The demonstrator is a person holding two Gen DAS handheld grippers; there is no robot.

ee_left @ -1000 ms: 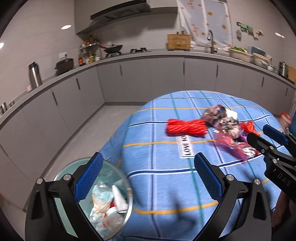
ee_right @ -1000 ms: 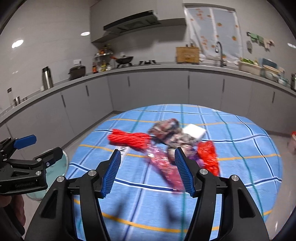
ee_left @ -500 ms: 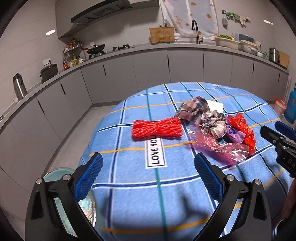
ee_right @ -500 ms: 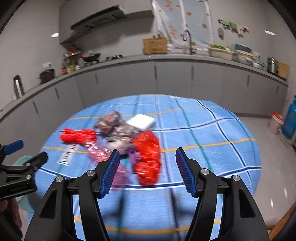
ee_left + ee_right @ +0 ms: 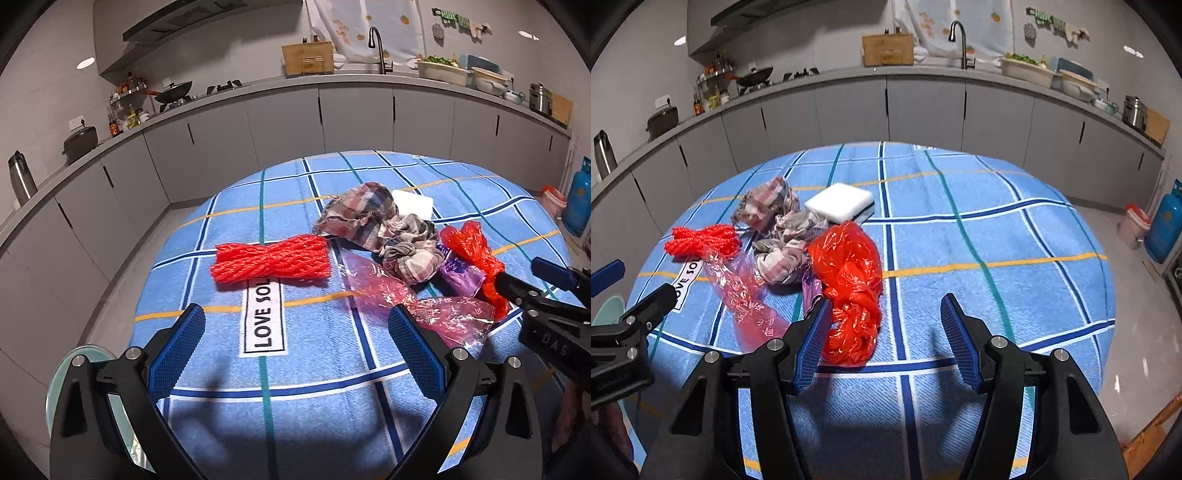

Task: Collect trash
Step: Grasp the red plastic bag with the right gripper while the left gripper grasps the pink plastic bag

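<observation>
Both grippers, left (image 5: 293,345) and right (image 5: 882,334), are spread and empty; the light, soft, slippery red bag (image 5: 849,280) is best pinched at its near bunched end.

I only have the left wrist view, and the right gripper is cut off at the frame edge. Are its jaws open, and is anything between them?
Observer: Open, not clamped on anything. The near end of the red plastic bag lies between the right gripper fingers, close to the one on the left of the picture.
Operator: What is the white thing behind the checked cloth?
Observer: A white sponge with a dark underside, lying flat beside the checked cloth.
</observation>
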